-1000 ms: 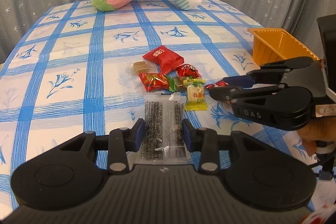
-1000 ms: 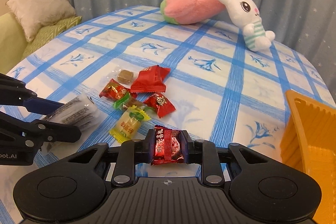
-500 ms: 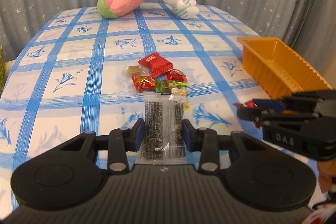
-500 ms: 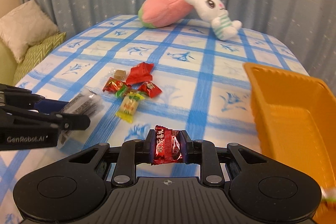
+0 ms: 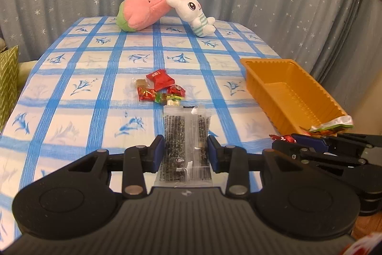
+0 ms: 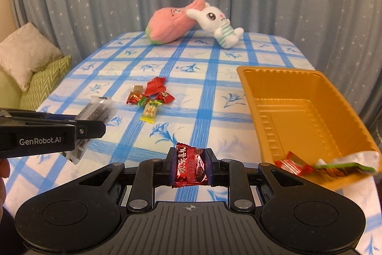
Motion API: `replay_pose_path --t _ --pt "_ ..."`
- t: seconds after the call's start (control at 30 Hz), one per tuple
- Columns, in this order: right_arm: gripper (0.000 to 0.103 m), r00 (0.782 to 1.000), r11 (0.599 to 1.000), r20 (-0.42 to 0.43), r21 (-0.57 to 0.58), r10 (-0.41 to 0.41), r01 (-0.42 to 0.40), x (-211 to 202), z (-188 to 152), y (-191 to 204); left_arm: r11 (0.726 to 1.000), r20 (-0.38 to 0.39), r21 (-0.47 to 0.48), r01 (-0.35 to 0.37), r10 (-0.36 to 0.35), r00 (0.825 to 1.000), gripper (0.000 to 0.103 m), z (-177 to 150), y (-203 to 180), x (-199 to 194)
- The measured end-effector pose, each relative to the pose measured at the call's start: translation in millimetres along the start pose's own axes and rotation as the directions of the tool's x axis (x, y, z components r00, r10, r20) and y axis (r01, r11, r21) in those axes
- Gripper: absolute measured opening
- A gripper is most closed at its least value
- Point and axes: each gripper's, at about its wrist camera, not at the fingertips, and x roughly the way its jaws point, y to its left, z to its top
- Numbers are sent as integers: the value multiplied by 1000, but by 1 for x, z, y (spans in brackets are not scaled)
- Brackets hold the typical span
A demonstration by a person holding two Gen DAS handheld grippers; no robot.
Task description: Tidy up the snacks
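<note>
Both my grippers have swung away from the snack pile toward the orange tray at the right of the frame. On the desk, my left gripper stays clamped on the clear sesame packet and my right gripper on the red candy. To do this well I'd bring each fully over the tray's bare floor, past the wrappers on its near rim, before letting go.

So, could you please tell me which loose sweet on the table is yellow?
The yellow-wrapped sweet, nearest the tongs in the pile; the sweets around it are red or brown.
</note>
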Motion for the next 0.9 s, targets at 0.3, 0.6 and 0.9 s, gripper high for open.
replay_pose_path --t 0.3,0.6,0.9 --pt "24 999 1000 33 15 -23 23 -43 -5 -8 1000 5 -27 -4 4 1000 35 -13 -27 -30" --pt "24 997 997 55 44 -60 58 -70 -9 -26 1000 14 -5 17 -17 1000 35 -12 -55 -42" --pt "24 992 992 72 86 -101 94 -84 -8 -51 999 17 25 46 -47 999 35 -6 -82 -41"
